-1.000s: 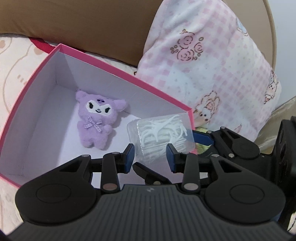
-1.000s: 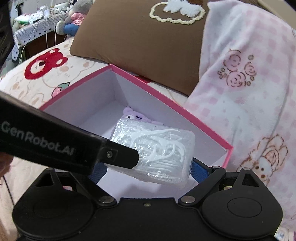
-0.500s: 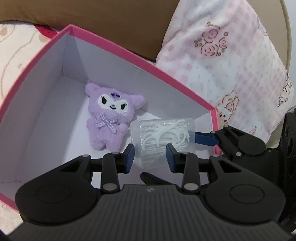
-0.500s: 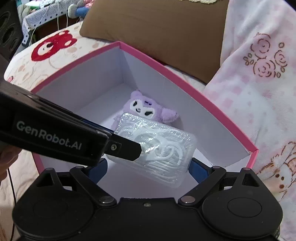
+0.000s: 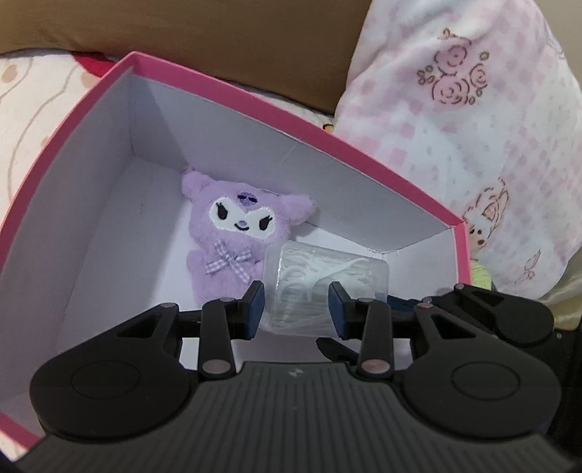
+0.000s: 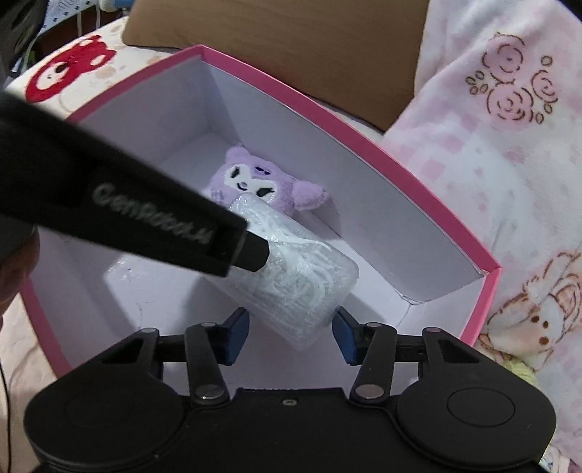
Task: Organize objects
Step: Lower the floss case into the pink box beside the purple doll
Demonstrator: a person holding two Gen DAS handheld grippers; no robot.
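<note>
A clear plastic box of white floss picks (image 5: 320,287) (image 6: 302,287) is inside the pink-rimmed white box (image 5: 232,91) (image 6: 327,116), beside a purple plush toy (image 5: 236,233) (image 6: 254,178). My left gripper (image 5: 295,309) is shut on the floss box across its width. My right gripper (image 6: 289,336) is open, its pads standing just off the box's near end. The left gripper's body crosses the right wrist view and hides part of the floss box and plush.
A pink checked blanket (image 5: 473,127) (image 6: 509,145) lies right of the box. A brown pillow (image 5: 218,32) sits behind it. Patterned bedding (image 6: 72,65) lies to the left. A small doll (image 5: 480,254) peeks out by the box's right corner.
Both grippers have lowered the floss box into the pink box next to the plush. The right gripper has let go and opened; the left gripper now holds it.
</note>
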